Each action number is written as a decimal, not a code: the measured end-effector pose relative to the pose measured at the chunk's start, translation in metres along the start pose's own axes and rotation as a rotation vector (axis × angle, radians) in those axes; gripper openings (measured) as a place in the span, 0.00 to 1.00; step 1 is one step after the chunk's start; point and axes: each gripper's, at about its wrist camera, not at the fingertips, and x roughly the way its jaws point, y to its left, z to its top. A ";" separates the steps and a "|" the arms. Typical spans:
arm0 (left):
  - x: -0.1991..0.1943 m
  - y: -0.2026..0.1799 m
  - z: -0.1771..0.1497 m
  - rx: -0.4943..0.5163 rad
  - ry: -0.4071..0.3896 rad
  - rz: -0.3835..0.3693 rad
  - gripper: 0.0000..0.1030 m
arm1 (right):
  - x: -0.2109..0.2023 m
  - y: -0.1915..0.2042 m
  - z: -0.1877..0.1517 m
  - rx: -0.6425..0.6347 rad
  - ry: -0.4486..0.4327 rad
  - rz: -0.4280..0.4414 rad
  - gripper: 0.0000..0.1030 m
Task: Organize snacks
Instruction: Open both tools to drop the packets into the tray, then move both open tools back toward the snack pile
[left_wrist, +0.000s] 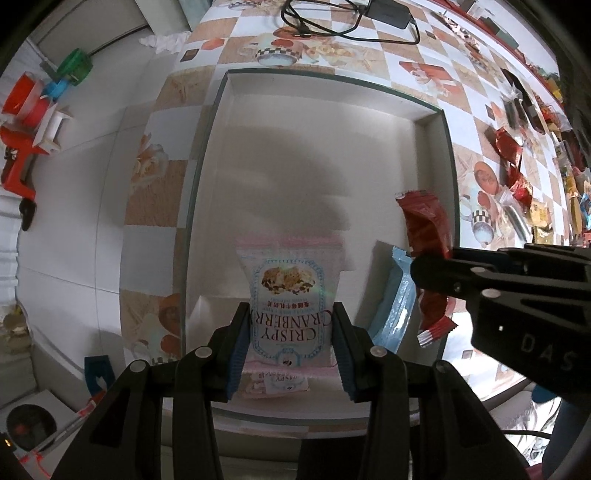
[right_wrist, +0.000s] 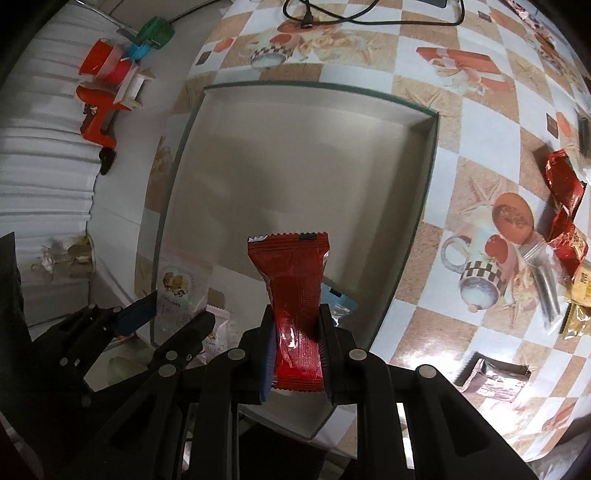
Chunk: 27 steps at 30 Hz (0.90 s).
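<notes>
A white shallow box (left_wrist: 332, 79) with a green rim lies on the patterned tablecloth. My left gripper (left_wrist: 290, 314) points down over its near end, shut on a pink-and-white cranberry crisp packet (left_wrist: 284, 280). A second packet of the same kind (left_wrist: 277, 386) lies under it in the box, and a light blue packet (left_wrist: 397, 299) lies beside it. From the right, my right gripper (left_wrist: 432, 273) holds a red packet (left_wrist: 424, 225) over the box. The right wrist view shows that gripper (right_wrist: 296, 314) shut on the red packet (right_wrist: 291, 280), the box (right_wrist: 314, 86) below and the left gripper (right_wrist: 177, 310) at lower left.
Several loose snack packets (left_wrist: 513, 155) (right_wrist: 565, 206) are scattered on the tablecloth right of the box, with a brown one (right_wrist: 491, 380) nearer. A black cable (left_wrist: 332, 22) lies beyond the box. The table edge runs along the left, with a red tape dispenser (left_wrist: 22, 110) on the floor.
</notes>
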 end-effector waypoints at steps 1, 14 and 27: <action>0.000 0.000 -0.001 0.001 0.001 0.003 0.46 | 0.001 0.001 0.000 0.000 0.003 -0.002 0.21; -0.002 -0.009 -0.003 0.004 0.006 0.027 0.74 | -0.004 0.000 -0.002 0.013 -0.025 0.001 0.79; -0.011 -0.061 0.004 0.091 -0.006 0.028 0.75 | -0.018 -0.070 -0.027 0.189 -0.035 -0.057 1.00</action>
